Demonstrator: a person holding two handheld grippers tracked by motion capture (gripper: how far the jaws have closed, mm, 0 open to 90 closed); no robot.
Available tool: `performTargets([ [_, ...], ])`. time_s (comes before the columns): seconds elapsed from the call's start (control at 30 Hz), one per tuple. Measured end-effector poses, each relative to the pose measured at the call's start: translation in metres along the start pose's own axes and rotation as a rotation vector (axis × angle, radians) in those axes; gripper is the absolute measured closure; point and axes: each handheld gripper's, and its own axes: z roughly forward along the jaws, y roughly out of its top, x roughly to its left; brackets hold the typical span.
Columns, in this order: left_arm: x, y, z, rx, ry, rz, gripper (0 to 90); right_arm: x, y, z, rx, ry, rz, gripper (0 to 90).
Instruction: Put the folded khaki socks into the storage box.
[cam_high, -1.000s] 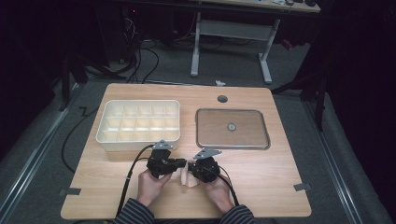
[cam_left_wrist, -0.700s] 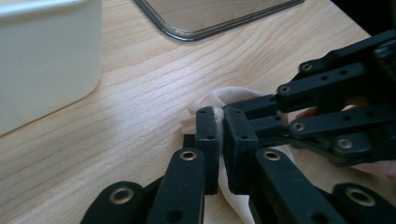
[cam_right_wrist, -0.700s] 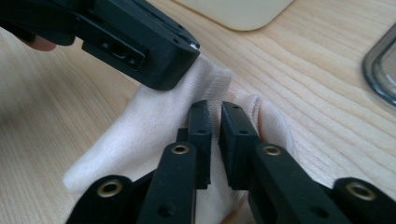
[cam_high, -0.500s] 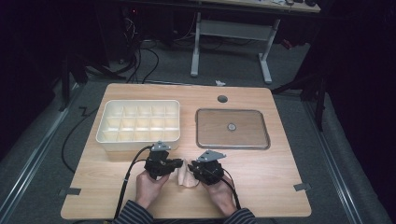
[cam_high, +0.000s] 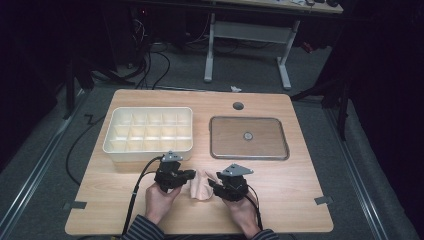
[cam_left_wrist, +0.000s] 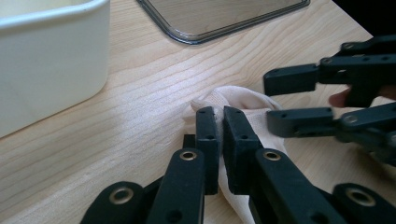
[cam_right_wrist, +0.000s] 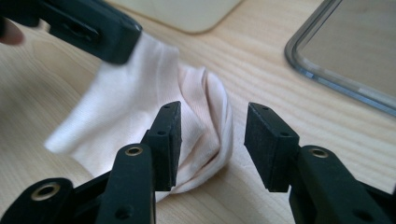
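While your left tongs (cam_left_wrist: 219, 135) stay clenched on the pale cloth (cam_high: 200, 185) near the tabletop's (cam_high: 300, 200) front edge, your right tongs (cam_right_wrist: 212, 140) have just been opening, released, cloth between them untouched. No writing is readable.

High view: room dim, floor and background near black; the wooden surface (cam_high: 300, 190) lit evenly from above, soft short shadows. Picture soft, low in detail. Metal tray (cam_high: 248, 138) shows a dull sheen, no hard glare. Left gripper view: bright, warm light; wood grain sharp mid-frame, near black fingers (cam_left_wrist: 208, 135) slightly soft. Right gripper view: pale cloth (cam_right_wrist: 140, 98) nearly washed out, top edge blurred.
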Motion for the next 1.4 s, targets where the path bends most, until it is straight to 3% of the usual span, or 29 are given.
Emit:
performTargets([
  [0.27,-0.003,0.002,-0.001,-0.004,-0.002,0.008,85.7,0.005,-0.005,0.016,0.057,0.009,-0.007,58.1],
  [0.57,-0.010,0.010,0.000,-0.010,-0.032,0.037,85.7,0.006,-0.005,0.017,0.063,0.022,-0.035,63.6],
  [0.8,-0.010,0.011,0.001,-0.018,-0.052,0.024,85.7,0.007,-0.002,0.020,0.066,0.031,-0.058,64.4],
  [1.03,-0.014,0.017,0.004,-0.008,-0.059,0.054,85.7,0.012,0.004,0.025,0.077,0.040,-0.088,65.0],
  [1.4,-0.014,0.020,0.014,0.001,-0.078,0.067,85.7,0.012,0.005,0.029,0.068,0.091,-0.087,66.4],
])
